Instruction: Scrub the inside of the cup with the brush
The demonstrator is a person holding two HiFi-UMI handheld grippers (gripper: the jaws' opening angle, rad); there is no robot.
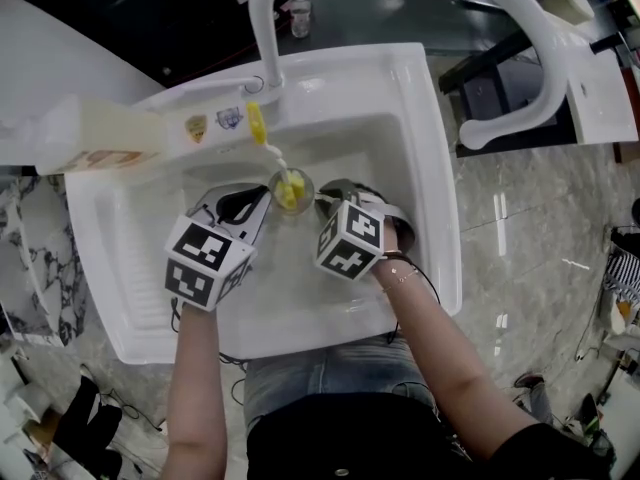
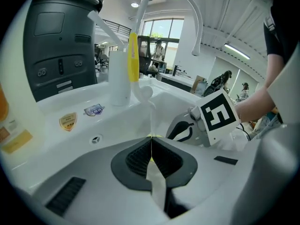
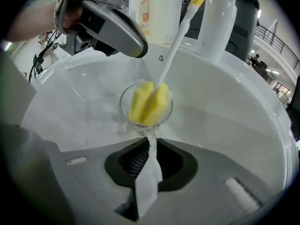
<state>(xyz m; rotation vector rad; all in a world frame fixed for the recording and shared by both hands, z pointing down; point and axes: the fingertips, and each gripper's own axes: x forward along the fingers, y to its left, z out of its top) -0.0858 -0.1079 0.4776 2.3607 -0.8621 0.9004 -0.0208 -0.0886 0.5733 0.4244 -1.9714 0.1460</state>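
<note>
A small clear cup [image 1: 303, 181] sits low in the white sink [image 1: 430, 168]. The brush's yellow sponge head [image 3: 147, 102] fills the cup [image 3: 140, 125]. Its white stem [image 3: 176, 43] slants up to a yellow handle [image 2: 133, 57] near the faucet. My right gripper [image 3: 150, 142] is shut on the cup's bottom edge and shows in the head view [image 1: 318, 200] just right of the cup. My left gripper [image 2: 151, 146] has its pads pressed together, and the thin stem runs straight into their seam, so it grips the brush just left of the cup [image 1: 266, 200].
A white curved faucet [image 1: 265, 28] rises behind the basin. A pale soap bottle [image 1: 90, 138] lies on the left counter beside two stickers [image 1: 212, 123]. A dark bin [image 2: 61, 41] stands beyond the counter. The sink walls close in on every side.
</note>
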